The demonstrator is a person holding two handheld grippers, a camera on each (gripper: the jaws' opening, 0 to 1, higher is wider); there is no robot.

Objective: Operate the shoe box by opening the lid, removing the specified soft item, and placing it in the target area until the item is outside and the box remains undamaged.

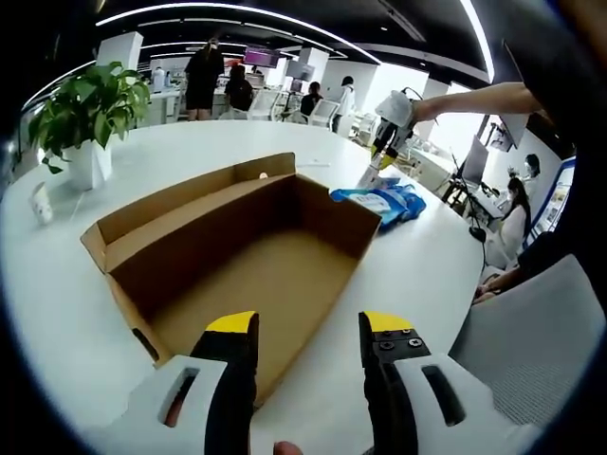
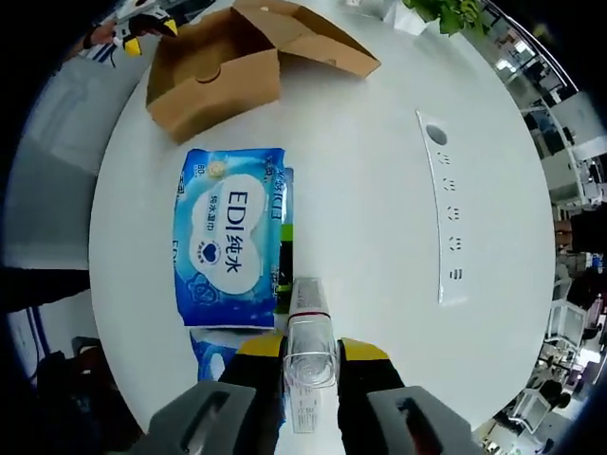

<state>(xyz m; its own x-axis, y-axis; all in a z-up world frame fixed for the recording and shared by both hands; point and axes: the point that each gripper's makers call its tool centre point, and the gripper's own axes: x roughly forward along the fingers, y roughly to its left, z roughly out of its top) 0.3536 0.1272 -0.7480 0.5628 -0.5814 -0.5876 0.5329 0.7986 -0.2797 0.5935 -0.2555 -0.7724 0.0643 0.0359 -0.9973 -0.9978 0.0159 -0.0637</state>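
The brown cardboard shoe box (image 1: 256, 256) lies open on the white round table (image 1: 190, 142), its lid folded back on the far side and its inside bare. My left gripper (image 1: 310, 327) stands open just in front of its near wall. In the right gripper view the box (image 2: 223, 66) is far up the table, with the left gripper (image 2: 142, 33) beside it. My right gripper (image 2: 310, 349) is shut on a white tube with a clear cap (image 2: 308, 346), above the table next to a blue wet-wipes pack (image 2: 228, 237). From the left gripper view, the right gripper (image 1: 387, 142) hangs over the blue packs (image 1: 384, 201).
A potted plant (image 1: 90, 114) and a small white object (image 1: 40, 201) stand at the table's far left. A white strip with round marks (image 2: 444, 209) is set into the tabletop. A grey chair (image 1: 531, 341) is close on the right. People sit and stand behind.
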